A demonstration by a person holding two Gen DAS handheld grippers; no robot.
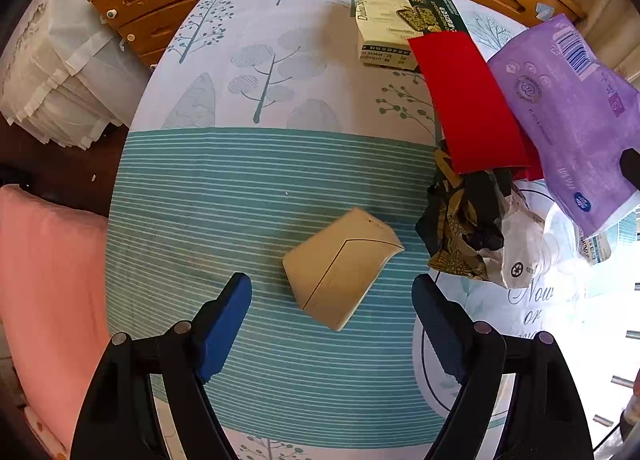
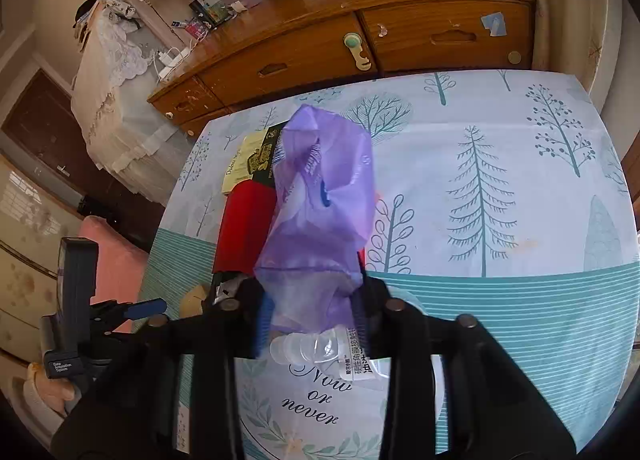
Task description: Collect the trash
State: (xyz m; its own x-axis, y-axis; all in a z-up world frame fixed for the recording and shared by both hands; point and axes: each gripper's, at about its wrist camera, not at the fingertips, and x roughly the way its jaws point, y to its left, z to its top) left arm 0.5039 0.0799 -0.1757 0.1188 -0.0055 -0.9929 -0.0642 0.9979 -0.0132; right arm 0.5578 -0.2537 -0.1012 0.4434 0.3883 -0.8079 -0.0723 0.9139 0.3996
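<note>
A tan folded paper piece (image 1: 340, 266) lies on the striped cloth just ahead of my left gripper (image 1: 332, 296), which is open and empty, one finger on each side. My right gripper (image 2: 312, 308) is shut on a purple plastic wrapper (image 2: 320, 216), held above the table; it also shows at the right of the left wrist view (image 1: 568, 108). A clear small bottle (image 2: 316, 348) lies under the right gripper. A red sleeve (image 1: 468, 100), a crumpled dark floral wrapper (image 1: 464, 228) and a white plastic scrap (image 1: 520, 256) sit at the right.
A cream and green box (image 1: 392, 28) lies at the far side of the table (image 1: 240, 188). A wooden dresser (image 2: 360, 44) stands behind the table. A pink cushion (image 1: 48, 280) is at the left. A round "Now or never" mat (image 2: 312, 408) lies near the front.
</note>
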